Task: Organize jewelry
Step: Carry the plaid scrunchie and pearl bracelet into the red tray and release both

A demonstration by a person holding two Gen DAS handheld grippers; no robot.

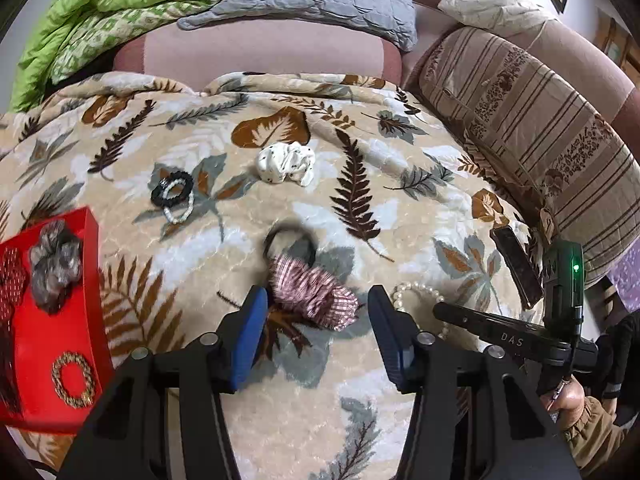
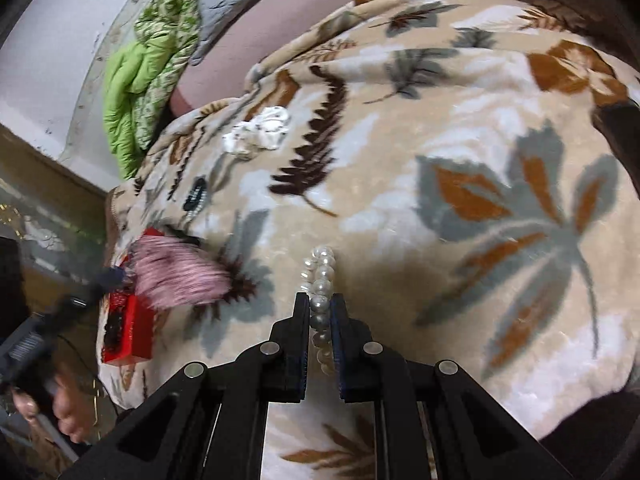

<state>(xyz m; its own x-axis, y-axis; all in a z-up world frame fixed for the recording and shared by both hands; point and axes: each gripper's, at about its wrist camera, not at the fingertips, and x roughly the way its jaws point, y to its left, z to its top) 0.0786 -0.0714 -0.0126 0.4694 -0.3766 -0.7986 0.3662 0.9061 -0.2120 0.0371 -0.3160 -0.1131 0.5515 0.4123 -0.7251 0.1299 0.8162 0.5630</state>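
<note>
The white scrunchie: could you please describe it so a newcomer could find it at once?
On the leaf-print blanket, look toward the far side, near the pink headboard. The white scrunchie lies there alone, bunched, dark-speckled, unlike the pink scrunchie by the left gripper.

My leaf-print blanket [image 1: 360,152] carries a red tray [image 1: 90,280] left, white scrunchie [image 1: 286,168] far, pink scrunchie [image 1: 312,292] near, pearl bracelet [image 2: 322,280] right.

Pink scrunchie [image 1: 314,294] lies between the spread fingers [image 1: 250,336].
</note>
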